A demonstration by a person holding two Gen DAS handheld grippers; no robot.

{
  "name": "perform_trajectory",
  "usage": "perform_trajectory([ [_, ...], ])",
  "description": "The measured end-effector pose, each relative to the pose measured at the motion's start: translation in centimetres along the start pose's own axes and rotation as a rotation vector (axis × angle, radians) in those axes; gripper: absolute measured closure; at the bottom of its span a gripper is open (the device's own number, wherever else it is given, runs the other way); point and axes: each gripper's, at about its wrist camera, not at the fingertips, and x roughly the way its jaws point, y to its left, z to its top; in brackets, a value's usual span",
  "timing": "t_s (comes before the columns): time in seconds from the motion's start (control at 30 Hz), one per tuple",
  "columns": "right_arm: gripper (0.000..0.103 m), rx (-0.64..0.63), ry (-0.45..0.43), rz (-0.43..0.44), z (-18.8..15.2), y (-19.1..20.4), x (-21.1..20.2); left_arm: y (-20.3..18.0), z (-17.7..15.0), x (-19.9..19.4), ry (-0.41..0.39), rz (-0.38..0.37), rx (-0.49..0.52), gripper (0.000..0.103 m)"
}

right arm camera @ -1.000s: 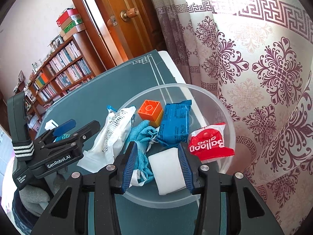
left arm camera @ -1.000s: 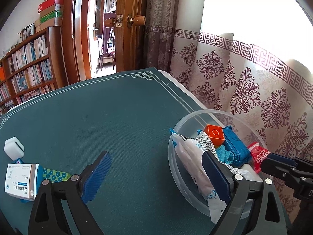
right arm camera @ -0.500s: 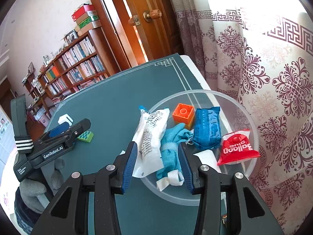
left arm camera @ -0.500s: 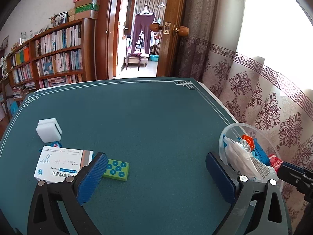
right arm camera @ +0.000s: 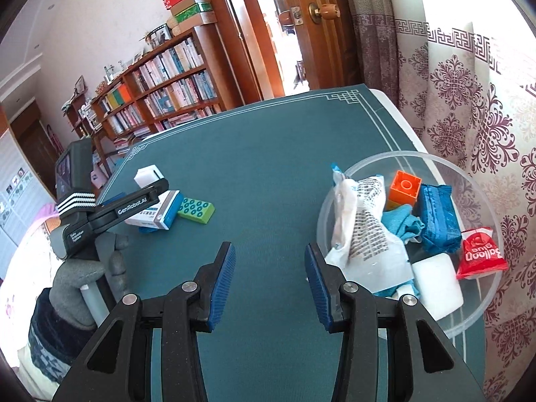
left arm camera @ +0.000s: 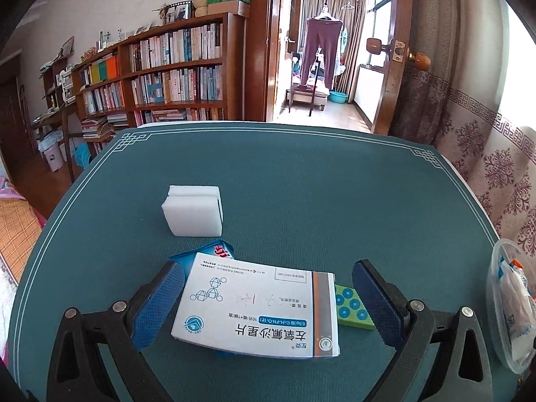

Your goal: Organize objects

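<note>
My left gripper (left arm camera: 268, 296) is open, its jaws on either side of a white medicine box (left arm camera: 258, 306) that lies on a blue packet (left arm camera: 217, 251). A green studded brick (left arm camera: 351, 308) lies beside the box, and a white sponge block (left arm camera: 194, 211) stands further back. My right gripper (right arm camera: 269, 281) is open and empty, left of the clear bowl (right arm camera: 469, 315). The bowl holds a white printed bag (right arm camera: 365, 227), an orange brick (right arm camera: 403, 186), a blue packet (right arm camera: 437, 217), a teal cloth, a white block (right arm camera: 435, 279) and a red balloon-glue packet (right arm camera: 482, 254).
The table has a green mat (left arm camera: 301, 184) with a white border. A patterned curtain (right arm camera: 469, 83) hangs close to the right edge by the bowl. A bookshelf (left arm camera: 160, 77) and an open door (left arm camera: 395, 50) stand beyond the far edge.
My left gripper has swung left from the bowl to the medicine box, which now lies between its jaws. My right gripper has let go of the white block in the bowl, pulled back and opened wider.
</note>
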Motion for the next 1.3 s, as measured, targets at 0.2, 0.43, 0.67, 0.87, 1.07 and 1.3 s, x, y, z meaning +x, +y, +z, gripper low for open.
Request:
perform_trajectory([
  [0.2, 0.058, -0.012, 0.029, 0.036, -0.6, 2.2, 1.3, -0.2, -0.7, 1.3, 0.032, 0.007, 0.057, 0.001],
  [0.43, 0.058, -0.013, 0.066, 0.058, -1.4, 3.0, 2.8, 1.2, -3.2, 0.0, 0.049, -0.04, 0.1, 0.001],
  [0.67, 0.058, -0.012, 0.082, 0.065, -1.9, 3.1, 3.4, 3.1, -6.0, -2.3, 0.045, -0.073, 0.16, 0.001],
  [0.87, 0.058, -0.013, 0.099, 0.071, -2.3, 3.5, 4.1, 4.4, -7.4, -3.8, 0.073, -0.145, 0.151, 0.001],
  [1.07, 0.058, -0.023, 0.114, 0.073, -2.8, 4.5, 4.5, 4.0, -5.3, -3.3, 0.018, -0.135, 0.179, 0.001],
  [1.3, 0.058, -0.022, 0.118, 0.063, -2.9, 5.0, 4.7, 2.3, -4.7, -2.6, 0.007, -0.176, 0.252, 0.001],
])
